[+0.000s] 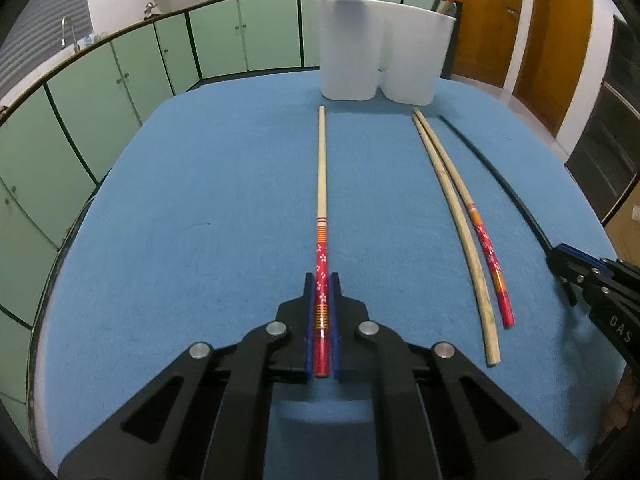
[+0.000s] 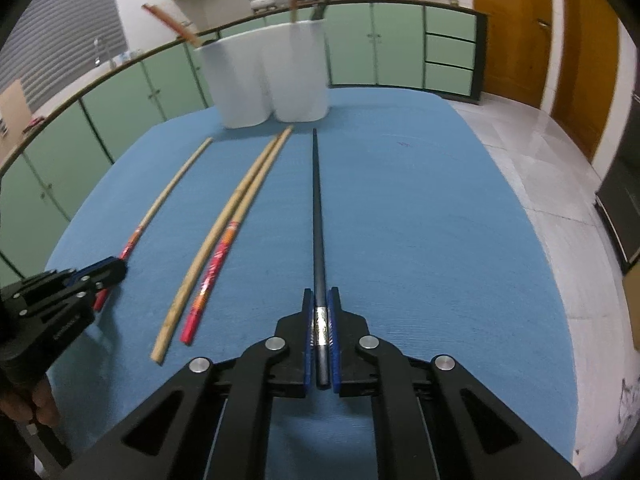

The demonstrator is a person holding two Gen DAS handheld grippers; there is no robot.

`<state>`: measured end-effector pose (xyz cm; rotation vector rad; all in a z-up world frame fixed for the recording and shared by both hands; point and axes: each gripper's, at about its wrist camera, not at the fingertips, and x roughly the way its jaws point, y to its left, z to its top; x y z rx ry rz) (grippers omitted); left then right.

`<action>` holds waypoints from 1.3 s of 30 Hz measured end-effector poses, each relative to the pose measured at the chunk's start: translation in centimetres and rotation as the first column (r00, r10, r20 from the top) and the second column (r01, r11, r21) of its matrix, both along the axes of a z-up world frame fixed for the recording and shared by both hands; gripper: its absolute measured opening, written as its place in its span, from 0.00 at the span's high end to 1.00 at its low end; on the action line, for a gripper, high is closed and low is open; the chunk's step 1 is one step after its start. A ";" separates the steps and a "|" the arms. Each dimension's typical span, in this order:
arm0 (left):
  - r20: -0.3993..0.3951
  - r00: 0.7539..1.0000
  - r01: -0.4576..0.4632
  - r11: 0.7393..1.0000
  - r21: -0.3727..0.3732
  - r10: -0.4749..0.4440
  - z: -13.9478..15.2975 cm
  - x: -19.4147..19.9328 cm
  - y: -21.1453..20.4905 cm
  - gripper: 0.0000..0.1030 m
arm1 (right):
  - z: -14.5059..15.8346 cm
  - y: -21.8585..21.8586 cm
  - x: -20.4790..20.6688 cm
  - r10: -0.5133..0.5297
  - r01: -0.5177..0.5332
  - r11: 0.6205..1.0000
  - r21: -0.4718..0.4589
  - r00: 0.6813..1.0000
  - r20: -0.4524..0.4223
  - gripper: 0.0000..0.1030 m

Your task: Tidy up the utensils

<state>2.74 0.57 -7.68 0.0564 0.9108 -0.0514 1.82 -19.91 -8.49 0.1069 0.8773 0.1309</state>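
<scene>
Left gripper (image 1: 322, 280) is pinching the red-handled chopstick (image 1: 321, 184) near its painted end, dead centre of its frame. Right gripper (image 2: 321, 294) is clamped on the black chopstick (image 2: 318, 216) at its silver band, also centre. Both sticks look to lie flat on the blue tablecloth (image 1: 200, 208), tips pointing at the white holder (image 1: 372, 48) in the upper middle.

Risks, my read:
- Both grips sit at the far back end, so a long lever; a stick may pivot or droop on lift and miss its compartment.
- Round, thin sticks between flat pads: could roll or slip out.
- The holder has chopsticks leaning in it already; an incoming tip could snag them or nudge the light holder over.
- The loose pair (image 1: 460, 216) lies between the grippers; a sideways sweep would scatter it.

Surface: soft cloth, sticks won't slide easily. Room: kitchen, green cabinets (image 1: 132, 80) upper left, wooden door (image 1: 520, 20) upper right.
</scene>
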 end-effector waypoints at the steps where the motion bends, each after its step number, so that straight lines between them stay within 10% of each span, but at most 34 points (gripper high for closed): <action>1: 0.000 1.000 -0.005 1.000 0.003 0.005 0.0 0.2 0.1 0.95 | 0.0 -0.2 0.1 -0.010 0.010 1.000 0.004 1.000 0.000 0.93; 15: -0.002 1.000 -0.003 1.000 0.003 0.003 0.0 2.0 0.2 0.92 | 0.0 -0.8 1.9 -0.022 0.021 0.998 0.064 1.000 0.003 0.89; 19: 0.007 1.000 0.012 0.998 -0.054 -0.012 0.2 1.2 0.8 0.64 | 0.5 -1.3 0.3 0.006 -0.009 0.996 0.085 0.999 0.042 0.87; 39: 0.024 0.999 0.037 0.996 -0.079 -0.035 0.0 -1.3 1.6 0.63 | 0.0 -1.1 -2.8 0.083 -0.085 0.995 0.051 0.996 0.031 0.82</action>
